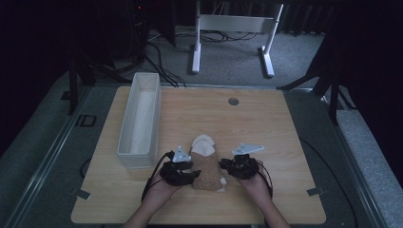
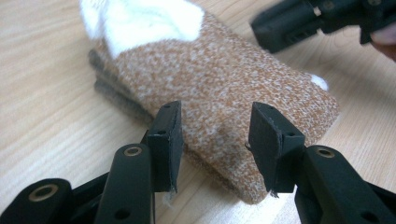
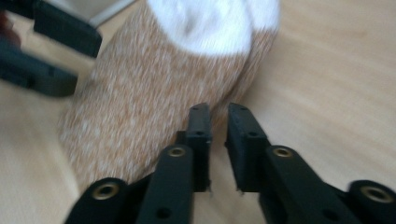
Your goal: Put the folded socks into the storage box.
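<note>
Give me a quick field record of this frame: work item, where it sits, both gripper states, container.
work item: folded brown speckled socks with white toes and heels
position: flat on the wooden table, near the front edge, between the two grippers
left gripper: jaws apart, around the sock's edge, pads not pressing on it
right gripper: jaws nearly together, a narrow gap between them, at the sock's side; grip cannot be told
container: white oblong bin, left of the socks, apart from them

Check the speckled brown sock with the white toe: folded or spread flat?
Folded. The speckled brown sock with the white toe lies doubled on the light wooden table, stacked layers showing along its edge in the left gripper view.
</note>
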### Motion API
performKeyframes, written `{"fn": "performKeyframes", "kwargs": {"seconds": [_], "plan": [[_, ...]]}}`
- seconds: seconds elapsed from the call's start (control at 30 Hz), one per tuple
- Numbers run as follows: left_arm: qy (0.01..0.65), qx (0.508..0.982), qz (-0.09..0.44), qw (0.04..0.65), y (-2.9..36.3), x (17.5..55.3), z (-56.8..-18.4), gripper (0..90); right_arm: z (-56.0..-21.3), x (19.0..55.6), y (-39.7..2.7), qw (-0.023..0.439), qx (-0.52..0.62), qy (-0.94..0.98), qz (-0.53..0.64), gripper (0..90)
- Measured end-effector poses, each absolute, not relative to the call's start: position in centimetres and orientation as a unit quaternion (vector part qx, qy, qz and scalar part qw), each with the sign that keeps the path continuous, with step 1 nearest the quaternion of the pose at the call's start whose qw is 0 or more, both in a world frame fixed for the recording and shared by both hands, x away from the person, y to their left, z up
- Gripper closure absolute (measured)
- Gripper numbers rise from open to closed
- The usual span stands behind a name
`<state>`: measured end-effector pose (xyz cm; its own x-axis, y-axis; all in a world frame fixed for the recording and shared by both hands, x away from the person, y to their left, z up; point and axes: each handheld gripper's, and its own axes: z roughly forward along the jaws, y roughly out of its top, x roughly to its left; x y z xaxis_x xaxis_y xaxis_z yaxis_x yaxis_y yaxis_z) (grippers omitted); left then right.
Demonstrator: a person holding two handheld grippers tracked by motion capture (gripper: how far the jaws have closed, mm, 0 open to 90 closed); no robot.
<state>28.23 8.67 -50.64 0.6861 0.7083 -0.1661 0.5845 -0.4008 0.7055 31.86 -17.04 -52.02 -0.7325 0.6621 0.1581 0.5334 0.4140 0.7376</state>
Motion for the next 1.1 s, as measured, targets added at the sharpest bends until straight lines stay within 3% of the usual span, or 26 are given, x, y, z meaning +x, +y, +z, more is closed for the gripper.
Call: {"fn": "performKeyframes", "kwargs": {"seconds": [0.07,0.43,0.93,1.1], "plan": [[0.395,0.831,0.071,0.385,8.7,28.2,-51.0,51.0,-52.4,31.5,-17.3,0.076,0.356,0.839,0.404,85.3],[0.413,0.836,0.082,0.353,8.0,28.7,-51.9,42.9,-54.4,31.7,-16.2,0.070,0.357,0.854,0.372,89.0],[0.454,0.819,0.012,0.352,8.5,31.3,-54.0,20.8,-54.9,31.7,-15.3,0.069,0.349,0.863,0.359,90.0],[0.447,0.816,-0.006,0.366,8.4,31.8,-54.5,19.8,-55.0,31.7,-15.2,0.069,0.350,0.861,0.362,90.0]]}}
